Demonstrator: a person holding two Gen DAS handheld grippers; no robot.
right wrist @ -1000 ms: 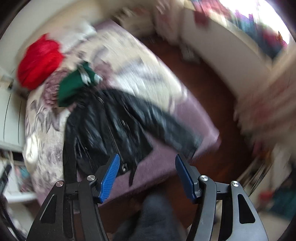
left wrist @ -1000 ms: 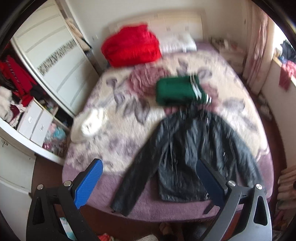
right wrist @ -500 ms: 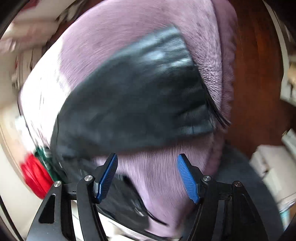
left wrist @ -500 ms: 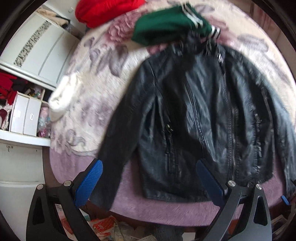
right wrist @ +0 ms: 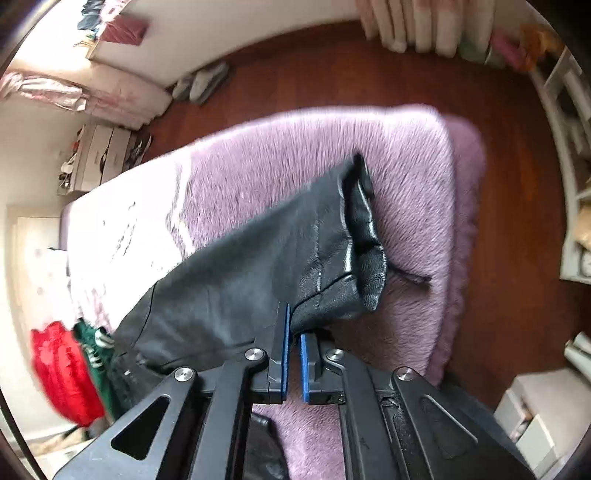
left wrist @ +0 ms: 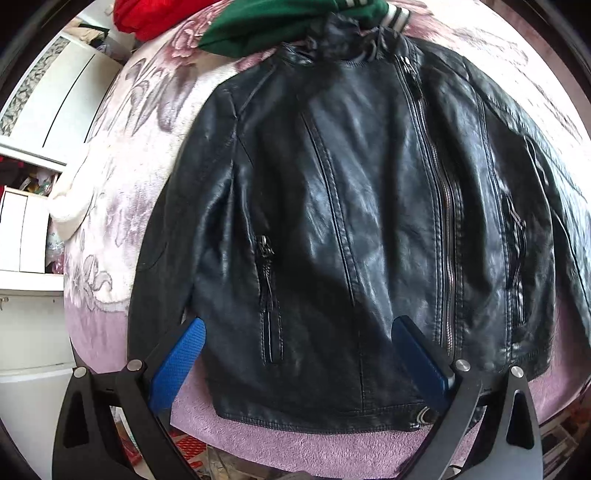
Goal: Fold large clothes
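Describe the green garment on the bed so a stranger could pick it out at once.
Start at the bed's purple-and-cream floral fleece blanket. A black leather jacket lies spread on it; the folded green garment sits just beyond its collar. White-striped ribbed trim sets it apart from the plain red bundle beside it.

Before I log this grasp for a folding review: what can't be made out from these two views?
- Left wrist: black leather jacket right sleeve end, cut off by frame edge; left cuff behind left gripper.
- Left wrist: green garment, partly under jacket collar.
- Right wrist: sleeve fabric inside right gripper, hidden by pads.
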